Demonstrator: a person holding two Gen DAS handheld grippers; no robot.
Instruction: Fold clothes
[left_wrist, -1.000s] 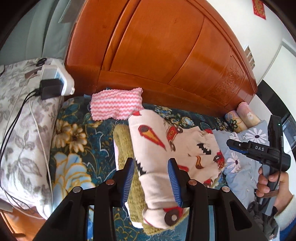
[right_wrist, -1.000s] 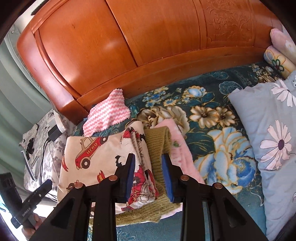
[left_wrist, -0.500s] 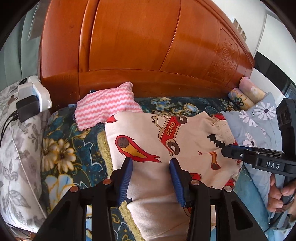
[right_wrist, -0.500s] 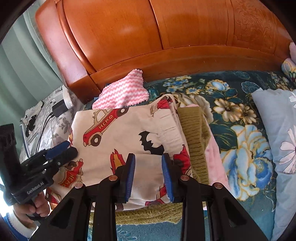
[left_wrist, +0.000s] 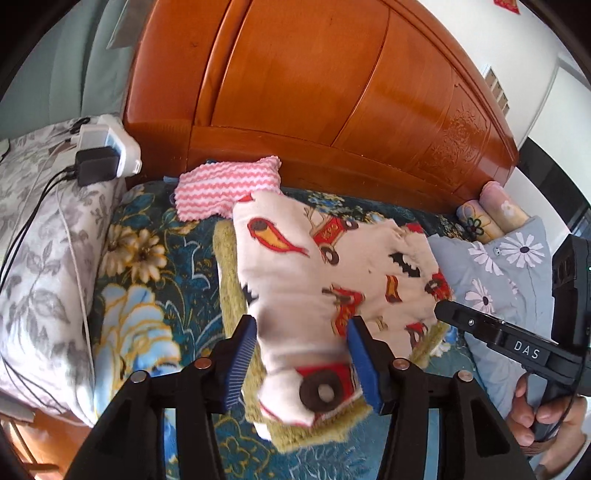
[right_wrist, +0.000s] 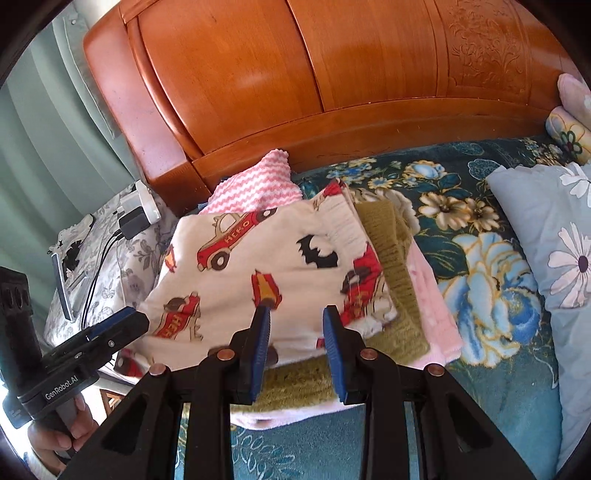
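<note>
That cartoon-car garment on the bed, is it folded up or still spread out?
Partly folded: the car-print garment lies doubled on the stack, its bunched end between the left gripper fingers.

"HERO" is printed on the red toy car on the cream pyjamas (right_wrist: 273, 273), and again, partly readable, on a smaller red car nearer the front edge. The right gripper (left_wrist: 439, 312) carries white letters "DAS" on its black body. The left gripper (right_wrist: 122, 325) reads "GenRobot.AI" along its side. A red paper sign (left_wrist: 508, 4) on the far wall is too cropped to read.
</note>
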